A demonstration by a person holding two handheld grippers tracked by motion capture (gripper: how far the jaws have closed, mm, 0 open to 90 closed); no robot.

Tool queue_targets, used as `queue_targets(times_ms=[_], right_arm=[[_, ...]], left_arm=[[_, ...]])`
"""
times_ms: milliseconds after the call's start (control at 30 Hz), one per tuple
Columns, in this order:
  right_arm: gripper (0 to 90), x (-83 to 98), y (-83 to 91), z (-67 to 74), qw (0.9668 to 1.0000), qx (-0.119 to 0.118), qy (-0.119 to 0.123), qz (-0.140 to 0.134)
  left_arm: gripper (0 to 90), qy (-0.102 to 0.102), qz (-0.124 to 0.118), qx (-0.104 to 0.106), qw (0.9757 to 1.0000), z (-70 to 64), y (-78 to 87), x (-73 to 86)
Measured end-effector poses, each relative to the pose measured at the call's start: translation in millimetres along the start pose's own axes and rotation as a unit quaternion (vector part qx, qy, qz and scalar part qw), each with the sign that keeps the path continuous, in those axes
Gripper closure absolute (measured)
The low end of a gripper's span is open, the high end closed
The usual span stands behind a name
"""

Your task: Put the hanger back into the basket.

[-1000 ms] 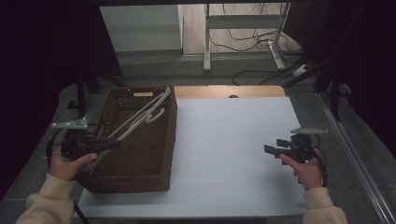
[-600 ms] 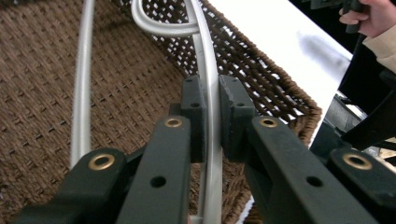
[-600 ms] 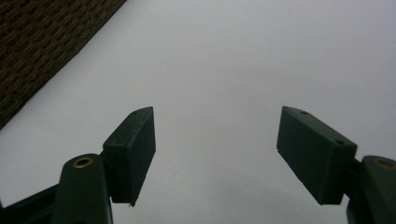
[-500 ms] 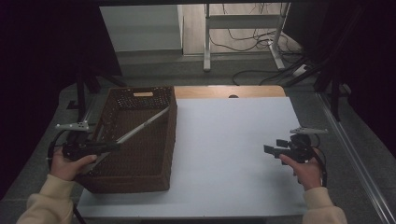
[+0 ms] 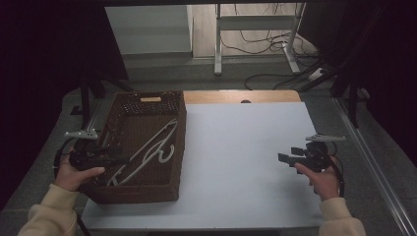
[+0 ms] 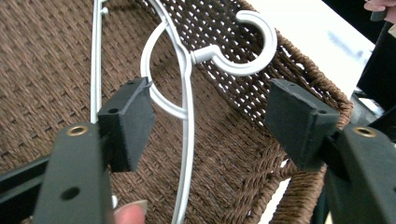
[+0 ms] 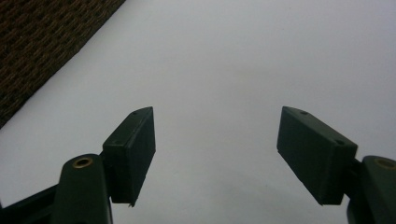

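Note:
A white plastic clothes hanger (image 5: 147, 152) lies on the bottom of the brown wicker basket (image 5: 147, 192) at the table's left. My left gripper (image 5: 119, 160) hovers over the basket's near left part and its jaws have just been opening. In the left gripper view the hanger (image 6: 187, 116) and its hook (image 6: 252, 46) lie below the left gripper (image 6: 215, 116), free of the pads. My right gripper (image 5: 286, 157) is held open above the white table top (image 5: 236, 147) at the right, with nothing between its jaws (image 7: 217, 154).
The basket stands along the white table's left edge, with its side (image 7: 42, 42) at the top left of the right gripper view. A wooden strip (image 5: 241, 96) runs along the far edge. Beyond it are a metal frame and cables on the floor.
The hanger, held slanting above the basket by my left gripper, has dropped flat into the basket. The left jaws have opened. My right hand has stayed where it was.

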State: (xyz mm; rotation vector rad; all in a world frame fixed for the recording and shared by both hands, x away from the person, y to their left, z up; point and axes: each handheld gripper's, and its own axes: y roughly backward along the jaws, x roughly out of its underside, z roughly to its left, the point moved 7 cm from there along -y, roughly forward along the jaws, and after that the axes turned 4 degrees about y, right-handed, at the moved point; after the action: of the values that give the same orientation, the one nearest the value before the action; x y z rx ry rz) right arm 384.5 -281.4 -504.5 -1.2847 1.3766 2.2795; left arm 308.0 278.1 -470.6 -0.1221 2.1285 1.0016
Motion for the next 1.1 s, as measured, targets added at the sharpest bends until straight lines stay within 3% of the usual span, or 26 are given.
queue_targets(times_ms=[200, 367, 433, 567, 733, 1100], right_arm=[[28.3, -1.8, -1.0, 2.3, 1.0, -0.003, 0.003, -0.002], [28.3, -3.6, -2.4, 3.0, 0.9999, -0.009, 0.008, -0.006], [28.3, -3.7, -3.4, 2.4, 0.9999, -0.012, 0.007, -0.005], [28.6, -6.1, -3.3, 1.8, 0.9997, -0.009, 0.015, -0.016], [28.3, -7.2, -2.2, 8.1, 0.9991, -0.028, 0.027, -0.019], [27.6, -8.0, 6.1, 36.9, 0.9947, -0.064, 0.078, -0.022]], left_arm=[[26.9, -0.012, -0.021, -0.023, 0.9994, -14.1, -0.9, -7.7], [26.2, -0.009, -0.021, -0.079, 0.9966, -21.9, -10.3, -12.2], [26.0, -0.012, -0.024, -0.092, 0.9954, -25.0, -14.5, -14.3], [24.8, -0.018, -0.035, -0.09, 0.9952, -34.6, -23.1, -18.8], [23.5, -0.027, -0.034, -0.089, 0.9951, -47.7, -35.8, -19.0], [22.8, -0.042, -0.052, -0.086, 0.9941, -72.9, -37.5, -2.3]])
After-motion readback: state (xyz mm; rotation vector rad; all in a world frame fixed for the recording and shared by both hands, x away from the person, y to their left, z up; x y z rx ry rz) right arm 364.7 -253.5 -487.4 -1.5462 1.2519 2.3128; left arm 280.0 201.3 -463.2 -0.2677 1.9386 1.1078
